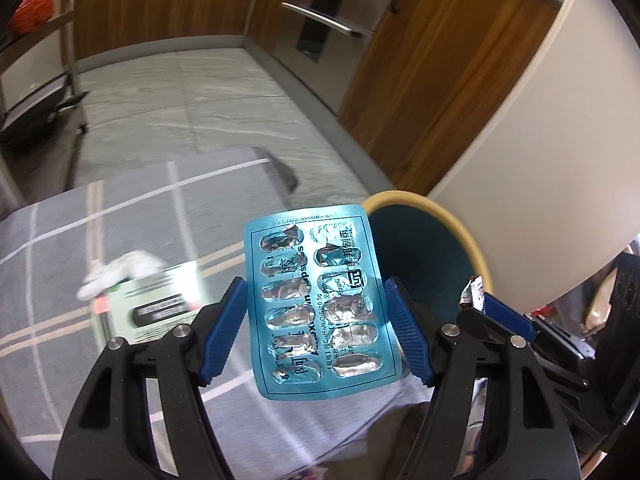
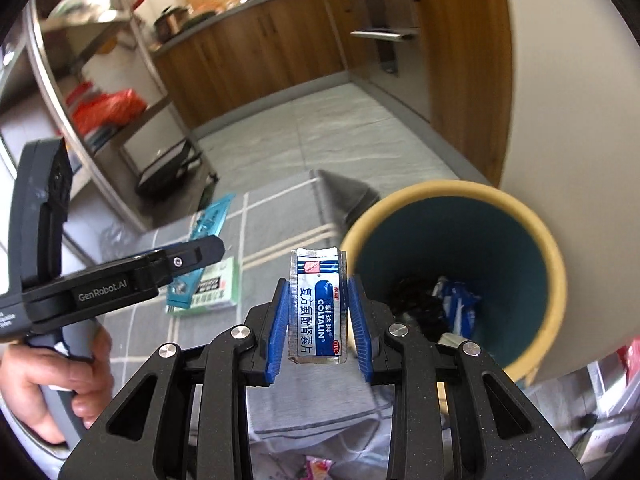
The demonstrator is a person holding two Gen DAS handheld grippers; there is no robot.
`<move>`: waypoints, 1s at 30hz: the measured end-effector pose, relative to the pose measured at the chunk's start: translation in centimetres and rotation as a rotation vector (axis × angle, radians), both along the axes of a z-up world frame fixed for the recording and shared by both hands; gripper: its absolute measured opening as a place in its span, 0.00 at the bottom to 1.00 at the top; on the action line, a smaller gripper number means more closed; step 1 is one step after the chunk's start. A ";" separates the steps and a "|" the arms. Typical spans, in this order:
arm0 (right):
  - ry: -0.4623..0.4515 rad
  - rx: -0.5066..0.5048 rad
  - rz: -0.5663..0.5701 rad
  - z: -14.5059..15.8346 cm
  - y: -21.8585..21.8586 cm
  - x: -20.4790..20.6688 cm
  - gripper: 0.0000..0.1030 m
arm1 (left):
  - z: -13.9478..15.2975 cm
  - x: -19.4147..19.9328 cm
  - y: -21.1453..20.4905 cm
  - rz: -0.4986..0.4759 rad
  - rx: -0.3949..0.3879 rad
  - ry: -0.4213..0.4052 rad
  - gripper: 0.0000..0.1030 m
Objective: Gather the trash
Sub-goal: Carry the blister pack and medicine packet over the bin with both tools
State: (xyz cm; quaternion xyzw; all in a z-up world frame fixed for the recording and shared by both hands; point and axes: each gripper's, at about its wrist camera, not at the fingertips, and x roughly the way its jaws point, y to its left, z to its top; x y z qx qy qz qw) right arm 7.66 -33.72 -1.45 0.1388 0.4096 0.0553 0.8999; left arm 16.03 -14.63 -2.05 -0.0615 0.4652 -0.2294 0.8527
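Observation:
My left gripper (image 1: pixel 316 320) is shut on an empty blue blister pack (image 1: pixel 316 304) and holds it upright just left of a round bin (image 1: pixel 476 252) with a yellow rim and teal inside. My right gripper (image 2: pixel 318 316) is shut on a small silver and blue Coltalin sachet (image 2: pixel 318 308), held upright beside the bin (image 2: pixel 556 256), which holds several wrappers. The left gripper (image 2: pixel 120 276) and the blister pack (image 2: pixel 212 216) show at the left of the right wrist view. The right gripper's sachet (image 1: pixel 472 292) shows in the left wrist view.
A grey checked cloth (image 1: pixel 120 208) covers the table. On it lie a green and white medicine box (image 1: pixel 160 304) and a crumpled white tissue (image 1: pixel 120 272). The box also shows in the right wrist view (image 2: pixel 216 284). Wooden cabinets, a metal shelf rack (image 2: pixel 80 92) and a white wall surround the area.

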 end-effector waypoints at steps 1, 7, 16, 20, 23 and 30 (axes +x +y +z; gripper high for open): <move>-0.001 0.010 -0.017 0.0 -0.7 -0.2 0.30 | 0.1 0.1 -0.8 -0.013 -0.012 0.000 0.67; 0.008 0.043 -0.103 -0.6 -4.5 -1.0 0.30 | -0.1 0.8 -4.9 -0.074 -0.064 0.020 0.67; 0.016 0.102 -0.193 -1.5 -8.3 -2.2 0.30 | -1.4 2.0 -9.2 -0.135 -0.122 0.089 0.67; 0.021 0.119 -0.215 -1.8 -9.0 -2.4 0.30 | -2.4 2.5 -10.7 -0.163 -0.131 0.115 0.67; 0.021 0.130 -0.226 -1.9 -9.5 -2.7 0.30 | -3.1 2.8 -11.5 -0.174 -0.129 0.130 0.67; 0.040 0.140 -0.244 -2.5 -10.2 -2.6 0.30 | -4.6 3.7 -12.4 -0.171 -0.150 0.175 0.68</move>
